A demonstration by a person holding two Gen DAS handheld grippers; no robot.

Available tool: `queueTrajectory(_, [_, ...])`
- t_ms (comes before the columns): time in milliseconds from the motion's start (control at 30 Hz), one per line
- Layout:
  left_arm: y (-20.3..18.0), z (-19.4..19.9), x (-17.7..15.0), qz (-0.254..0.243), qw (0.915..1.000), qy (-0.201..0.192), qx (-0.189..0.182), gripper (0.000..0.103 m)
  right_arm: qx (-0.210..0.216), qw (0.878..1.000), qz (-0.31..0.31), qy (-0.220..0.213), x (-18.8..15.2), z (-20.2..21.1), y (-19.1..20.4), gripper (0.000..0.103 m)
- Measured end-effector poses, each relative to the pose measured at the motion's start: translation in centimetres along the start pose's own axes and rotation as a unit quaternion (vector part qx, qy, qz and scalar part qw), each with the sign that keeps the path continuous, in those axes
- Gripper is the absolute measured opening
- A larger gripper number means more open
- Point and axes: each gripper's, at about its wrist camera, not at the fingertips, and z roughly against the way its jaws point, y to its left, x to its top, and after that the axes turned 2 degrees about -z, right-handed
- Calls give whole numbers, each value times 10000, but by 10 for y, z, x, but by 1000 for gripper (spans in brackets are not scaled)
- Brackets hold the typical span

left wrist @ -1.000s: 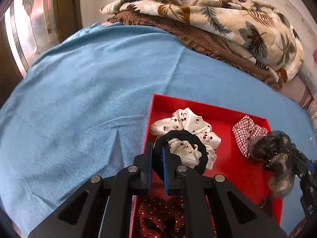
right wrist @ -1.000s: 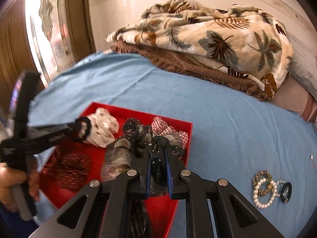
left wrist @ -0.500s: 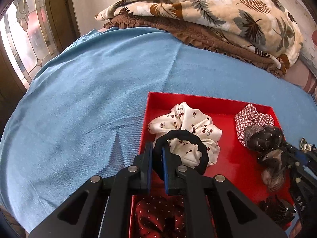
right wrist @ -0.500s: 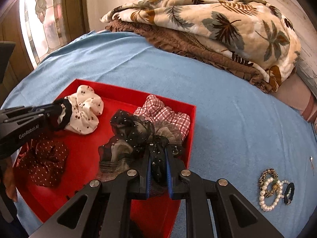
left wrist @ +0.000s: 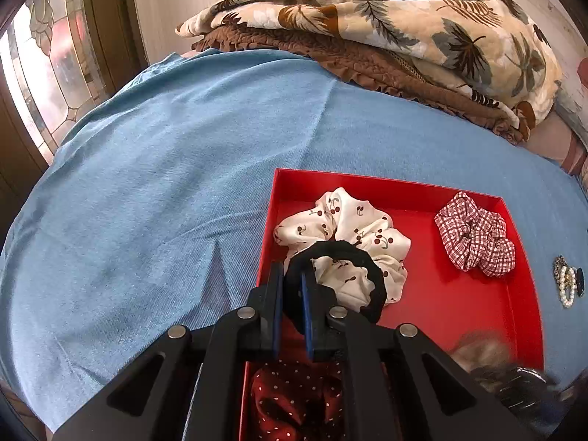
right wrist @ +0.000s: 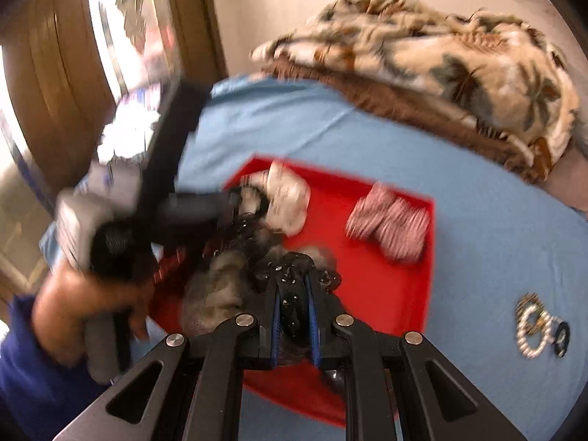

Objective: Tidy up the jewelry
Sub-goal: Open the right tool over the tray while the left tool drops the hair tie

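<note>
A red tray [left wrist: 522,294] lies on the blue bedspread. My left gripper [left wrist: 292,279] is shut on a black hair tie [left wrist: 367,275], held over a white cherry-print scrunchie [left wrist: 341,220] in the tray. A red checked scrunchie [left wrist: 474,235] sits at the tray's far right and a dark red dotted scrunchie [left wrist: 294,400] at its near end. My right gripper [right wrist: 294,294] is shut on a black and grey sheer scrunchie [right wrist: 224,286] above the tray [right wrist: 386,286]. The right wrist view is blurred by motion.
A pearl bracelet with small dark bands [right wrist: 540,327] lies on the bedspread right of the tray; it also shows in the left wrist view [left wrist: 567,281]. Folded leaf-print and brown blankets [left wrist: 404,29] are piled at the back. A stained-glass door [left wrist: 47,66] stands to the left.
My right gripper has carried the sheer scrunchie from beside the checked scrunchie toward the tray's near end. The left gripper has kept its hold over the white scrunchie.
</note>
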Motion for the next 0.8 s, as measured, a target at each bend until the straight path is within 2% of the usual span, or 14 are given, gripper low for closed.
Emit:
queueTrajectory(133, [0,0,0,33,10000,9,-33,9,-31,9996,-46,275,-11,-20,-1,14])
queueTrajectory(333, [4,6,1,157,9996,-31,-247,11,-115,9997,40,208,-14,-13,5,21])
queueTrajectory(367, [4,8,2,165,9995,-61,-278,15,-133,9997,64,182,-14,-11,6,23])
queueTrajectory(400, [4,13,2,174,9992,-125,-340,27,-168,9997,102,129,-14,-7,8,26])
queueTrajectory(467, [4,20,2,187,9984,-242,-482,43,-238,9996,160,30,-11,0,9,38])
queueTrajectory(500, [4,25,2,197,9979,-331,-522,49,-256,9995,189,-29,-11,4,10,40])
queueTrajectory(667, [9,42,3,245,9955,-612,-684,56,-427,9980,341,-327,-10,35,13,55])
queueTrajectory(800, [25,50,3,583,9936,-732,-634,58,-648,9955,419,-554,-16,59,6,63])
